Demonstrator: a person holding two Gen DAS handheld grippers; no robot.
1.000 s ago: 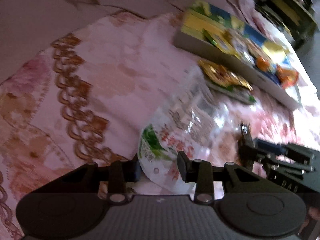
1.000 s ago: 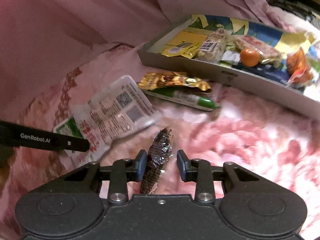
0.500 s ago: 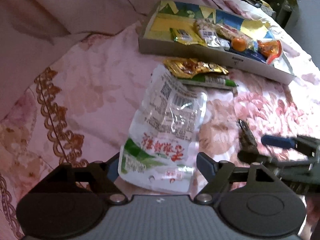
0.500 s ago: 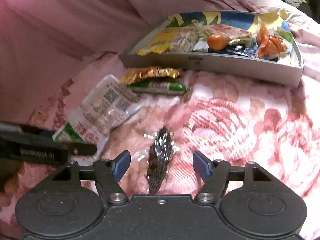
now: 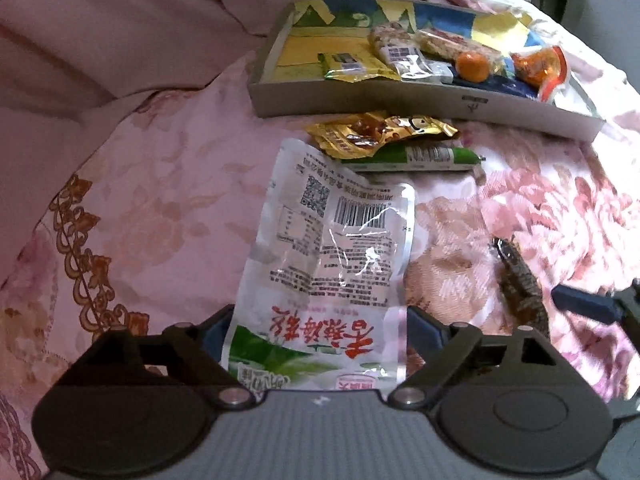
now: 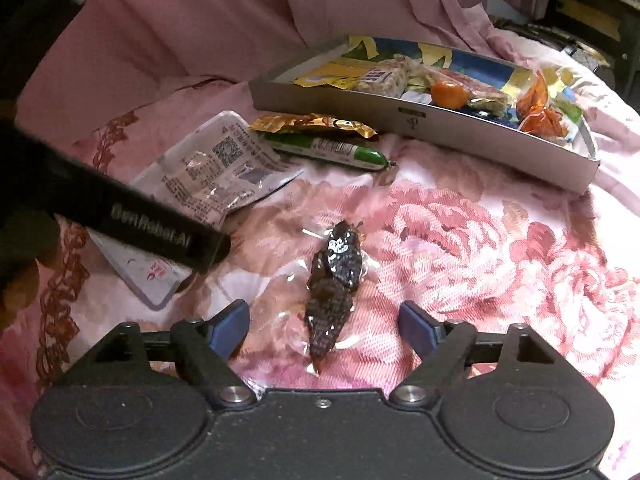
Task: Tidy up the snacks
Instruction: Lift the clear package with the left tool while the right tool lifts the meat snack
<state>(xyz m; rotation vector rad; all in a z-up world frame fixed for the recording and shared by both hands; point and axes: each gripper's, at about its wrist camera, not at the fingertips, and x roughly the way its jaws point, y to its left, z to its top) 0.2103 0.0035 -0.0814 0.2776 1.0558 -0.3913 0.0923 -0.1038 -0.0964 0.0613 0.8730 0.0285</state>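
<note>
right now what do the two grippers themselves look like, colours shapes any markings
Both look alike: a dark matte body with two rounded lobes, silver pivot screws and angular black linkages ending in blue finger pads. The left gripper has a greyer ribbed centre panel; the right gripper looks plain black there. In the right wrist view, the left gripper's black side bar carries pale "GenRobot.AI" lettering. No cables or sleeves show.

Both tools low and level, left tool (image 5: 318,330) and right tool (image 6: 324,322) each with jaws spread wide.
</note>
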